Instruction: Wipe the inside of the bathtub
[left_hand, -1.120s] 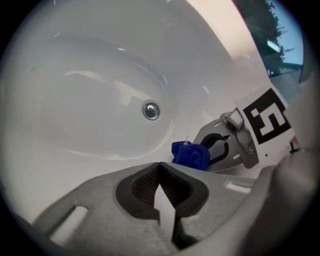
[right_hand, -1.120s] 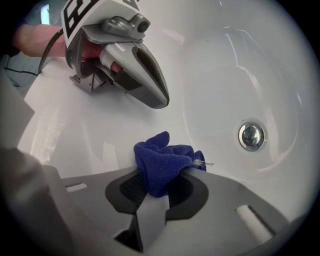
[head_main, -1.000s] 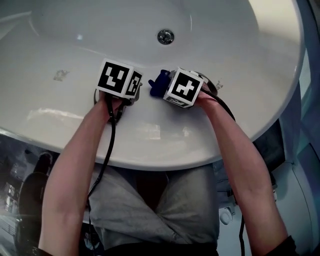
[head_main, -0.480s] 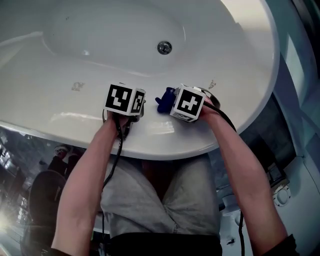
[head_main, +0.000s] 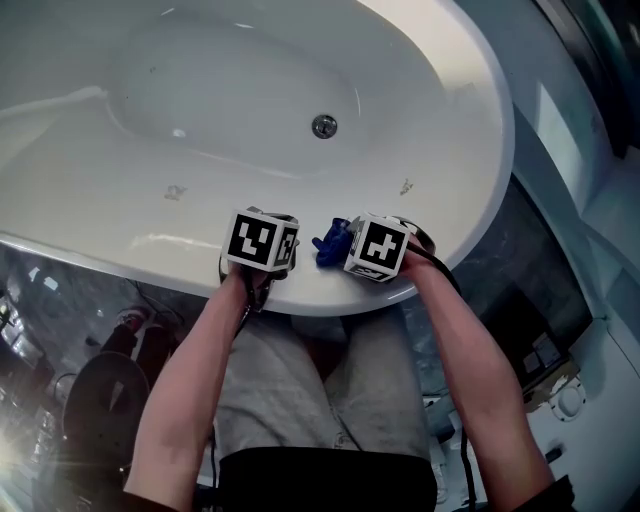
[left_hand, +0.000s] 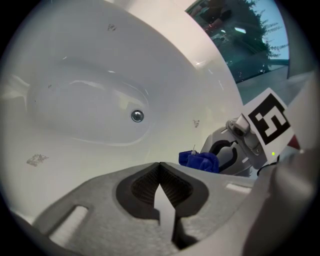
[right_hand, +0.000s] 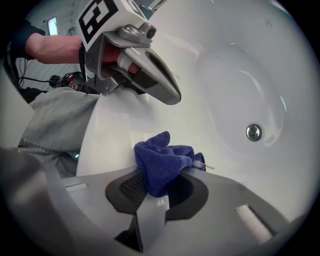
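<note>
One blue cloth (right_hand: 162, 167), bunched, clamped between the jaws of the right gripper (right_hand: 155, 195), over the near rim of the white bathtub (head_main: 120, 215). Just beside it, left gripper (left_hand: 160, 187), jaws pressed together on nothing. Farther out, drain (head_main: 323, 126) at basin bottom, well apart from both grippers.

Tub (head_main: 470, 110) glossy white, drain (head_main: 323, 126) silver. Cloth (right_hand: 162, 160) deep blue. Left gripper (left_hand: 160, 167) and right gripper (right_hand: 155, 189) grey (cubes (head_main: 258, 240) patterned in black-and-white squares). Shorts (head_main: 300, 390) grey.
</note>
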